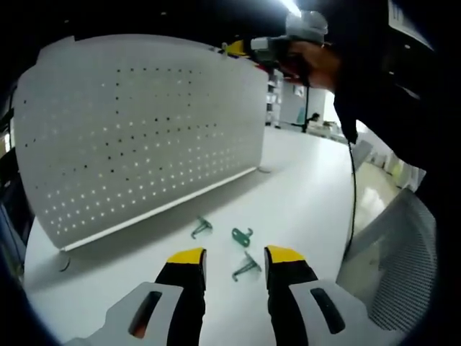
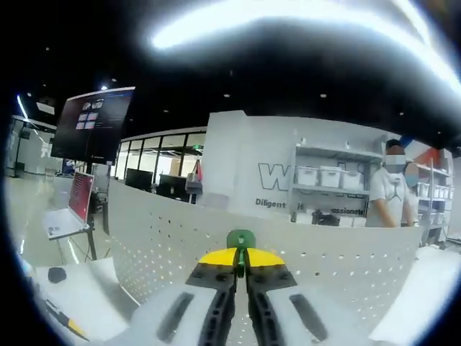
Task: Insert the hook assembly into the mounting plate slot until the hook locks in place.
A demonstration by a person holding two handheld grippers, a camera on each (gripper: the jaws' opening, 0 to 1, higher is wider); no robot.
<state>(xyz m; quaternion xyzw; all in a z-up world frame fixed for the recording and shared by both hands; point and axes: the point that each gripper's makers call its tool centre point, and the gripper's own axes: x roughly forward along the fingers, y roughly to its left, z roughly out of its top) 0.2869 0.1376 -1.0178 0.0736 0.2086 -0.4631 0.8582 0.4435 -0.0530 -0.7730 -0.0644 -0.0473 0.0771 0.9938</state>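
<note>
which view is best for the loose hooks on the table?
Left gripper view: three green hooks lie on the white table ahead of the open left gripper, before the pegboard. Right gripper view shows one hook clamped in the right gripper.

Your left gripper view is bright and fairly sharp at centre: the white counter (image 1: 302, 194) and the pegboard (image 1: 144, 137) are evenly lit from overhead, and the three hooks (image 1: 242, 236) throw only faint, soft shadows. A ceiling light (image 1: 292, 7) flares at the top. Straight lines bow strongly toward the edges, and the upper right falls into near-black silhouette. Your right gripper view is dimmer overall, with a broad smear of glare from a ceiling light (image 2: 288, 21) across the top, a dark ceiling, and softened detail at the sides.
</note>
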